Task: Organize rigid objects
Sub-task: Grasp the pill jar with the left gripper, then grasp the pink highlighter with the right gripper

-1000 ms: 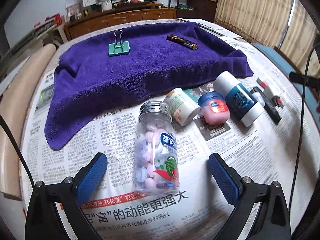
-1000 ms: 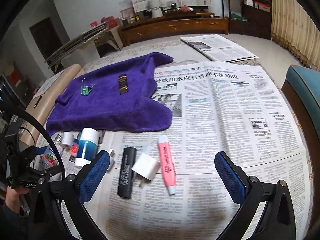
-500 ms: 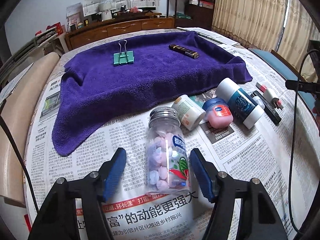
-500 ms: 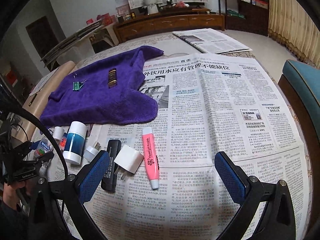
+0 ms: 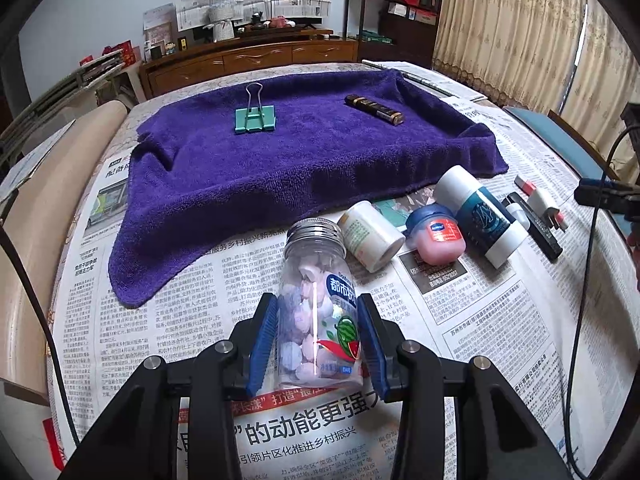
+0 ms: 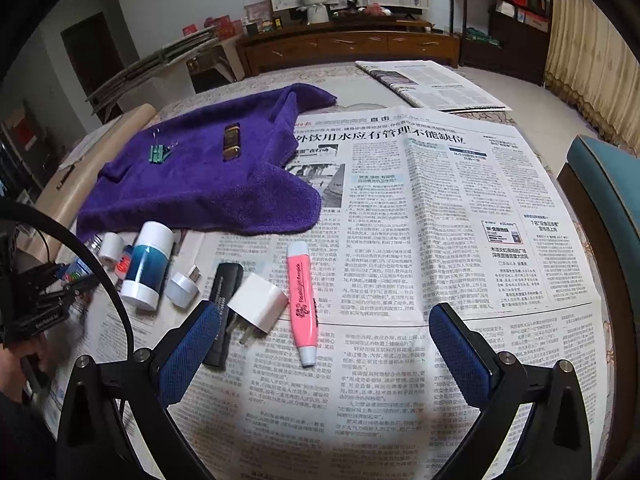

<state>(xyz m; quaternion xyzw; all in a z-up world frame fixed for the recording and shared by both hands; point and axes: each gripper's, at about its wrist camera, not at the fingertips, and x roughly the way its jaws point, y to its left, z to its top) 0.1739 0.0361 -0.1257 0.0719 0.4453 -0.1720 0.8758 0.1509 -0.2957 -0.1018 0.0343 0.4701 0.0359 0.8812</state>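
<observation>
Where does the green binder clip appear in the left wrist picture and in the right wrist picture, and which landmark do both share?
Left wrist: the green binder clip lies upper centre-left, on the far part of the purple towel.
Right wrist: the clip is small, upper left, on the same towel.
Shared landmark: the dark gold-banded tube, to the clip's right on the towel in both.

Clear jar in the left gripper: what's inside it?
The clear jar holds rounded pastel candies or tablets, pink, lilac and white, up to near its metal lid. The label and the left gripper pads cover part of the contents.
</observation>
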